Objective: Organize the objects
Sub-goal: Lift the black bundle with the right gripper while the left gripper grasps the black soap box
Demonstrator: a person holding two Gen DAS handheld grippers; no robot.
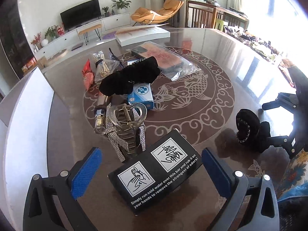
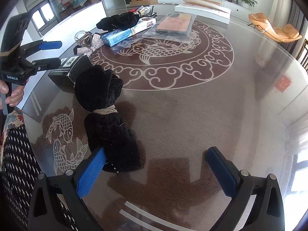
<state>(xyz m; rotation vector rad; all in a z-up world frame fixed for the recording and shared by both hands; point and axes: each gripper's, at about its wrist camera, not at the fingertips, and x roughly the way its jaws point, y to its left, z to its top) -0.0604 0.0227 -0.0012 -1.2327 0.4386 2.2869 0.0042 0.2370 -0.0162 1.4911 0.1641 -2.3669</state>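
Observation:
A black box (image 1: 154,175) printed with hand-washing pictures lies on the table between the blue pads of my left gripper (image 1: 151,151), which is open and not touching it. The right wrist view shows the same box (image 2: 67,71) just ahead of the left gripper (image 2: 60,53). A black velvet bow (image 2: 104,104) tied with twine lies flat, its near end against the left pad of my open right gripper (image 2: 156,152). In the left wrist view the bow (image 1: 248,130) sits at the tips of the right gripper (image 1: 267,124).
Beyond the box lie a clear claw clip (image 1: 127,115) with rhinestone straps, a metal tube (image 1: 100,115), a black scrunchie (image 1: 130,77) on a blue carton (image 1: 141,94), a bagged phone case (image 1: 167,59), cotton swabs (image 1: 104,65) and a white flat box (image 1: 142,34). A hand (image 2: 13,94) holds the left gripper.

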